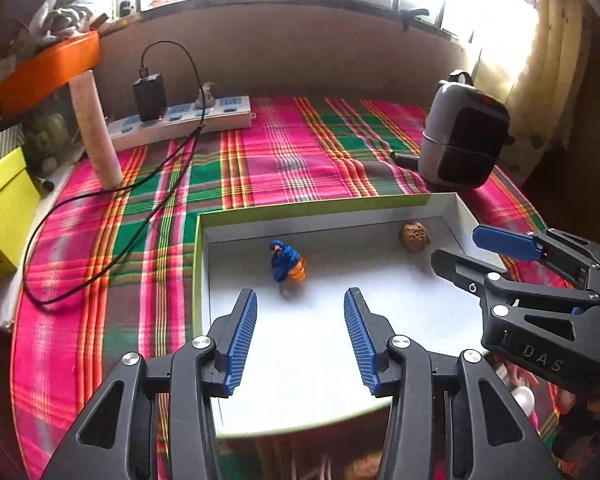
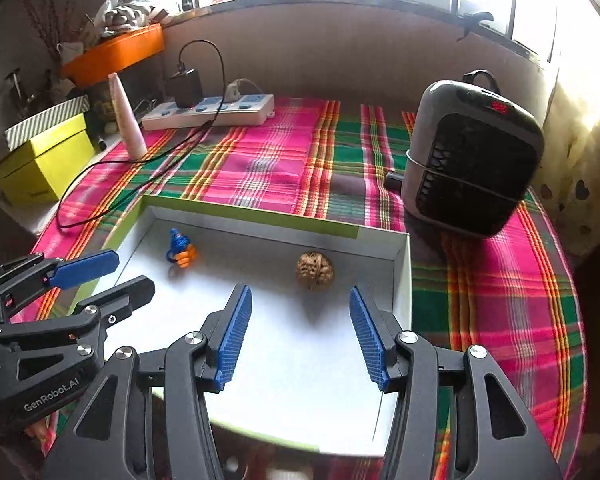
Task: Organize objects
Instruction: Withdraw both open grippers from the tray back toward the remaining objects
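Observation:
A shallow white box with a green rim [image 1: 199, 264] [image 2: 256, 212] lies on the plaid cloth. Inside it rest a blue-and-orange knotted cord charm [image 1: 286, 262] [image 2: 181, 251] and a walnut [image 1: 413, 235] [image 2: 314, 270]. My left gripper [image 1: 300, 300] hovers open over the box floor, just short of the charm, nothing between its fingers. My right gripper [image 2: 300, 298] hangs open over the box, the walnut just beyond its fingertips and untouched. Each gripper shows in the other's view: the right gripper [image 1: 456, 246] at the box's right side, the left gripper [image 2: 134, 272] at its left side.
A grey-black heater [image 1: 462, 136] [image 2: 470, 160] stands behind the box's right corner. A power strip [image 1: 184, 118] [image 2: 208, 114] with charger and black cable [image 1: 100, 216] lies at the back left, beside a pink cone [image 2: 126, 118], a yellow box [image 2: 46, 164] and an orange tub [image 2: 114, 54].

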The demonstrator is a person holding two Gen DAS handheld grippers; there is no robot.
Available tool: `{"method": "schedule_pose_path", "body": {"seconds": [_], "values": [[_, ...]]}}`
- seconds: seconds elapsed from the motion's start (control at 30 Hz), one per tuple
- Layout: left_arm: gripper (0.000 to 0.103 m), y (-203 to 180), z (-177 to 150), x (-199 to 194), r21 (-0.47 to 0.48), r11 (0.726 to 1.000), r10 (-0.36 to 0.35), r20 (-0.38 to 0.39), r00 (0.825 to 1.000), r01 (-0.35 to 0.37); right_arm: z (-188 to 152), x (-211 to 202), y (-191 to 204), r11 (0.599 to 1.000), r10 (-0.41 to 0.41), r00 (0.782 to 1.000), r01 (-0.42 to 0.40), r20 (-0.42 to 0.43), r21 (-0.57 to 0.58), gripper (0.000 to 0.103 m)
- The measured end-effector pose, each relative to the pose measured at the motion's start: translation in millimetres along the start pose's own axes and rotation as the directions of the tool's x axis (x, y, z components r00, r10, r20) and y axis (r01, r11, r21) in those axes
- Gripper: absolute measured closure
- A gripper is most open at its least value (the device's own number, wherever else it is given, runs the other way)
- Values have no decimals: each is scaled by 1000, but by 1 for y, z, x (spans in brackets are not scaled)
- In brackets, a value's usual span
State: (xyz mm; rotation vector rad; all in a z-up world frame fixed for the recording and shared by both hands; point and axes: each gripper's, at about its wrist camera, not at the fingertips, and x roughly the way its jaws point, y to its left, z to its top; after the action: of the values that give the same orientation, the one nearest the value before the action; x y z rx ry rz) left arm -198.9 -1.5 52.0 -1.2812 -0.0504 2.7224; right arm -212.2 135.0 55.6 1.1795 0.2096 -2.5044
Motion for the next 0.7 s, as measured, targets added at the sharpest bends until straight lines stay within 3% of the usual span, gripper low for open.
{"method": "schedule_pose_path", "body": {"seconds": [0.7], "values": [[59,5,-53,-49,-54,999,0,52,999,3,-59,-54,3,999,8,998,-12,68,49,51]]}}
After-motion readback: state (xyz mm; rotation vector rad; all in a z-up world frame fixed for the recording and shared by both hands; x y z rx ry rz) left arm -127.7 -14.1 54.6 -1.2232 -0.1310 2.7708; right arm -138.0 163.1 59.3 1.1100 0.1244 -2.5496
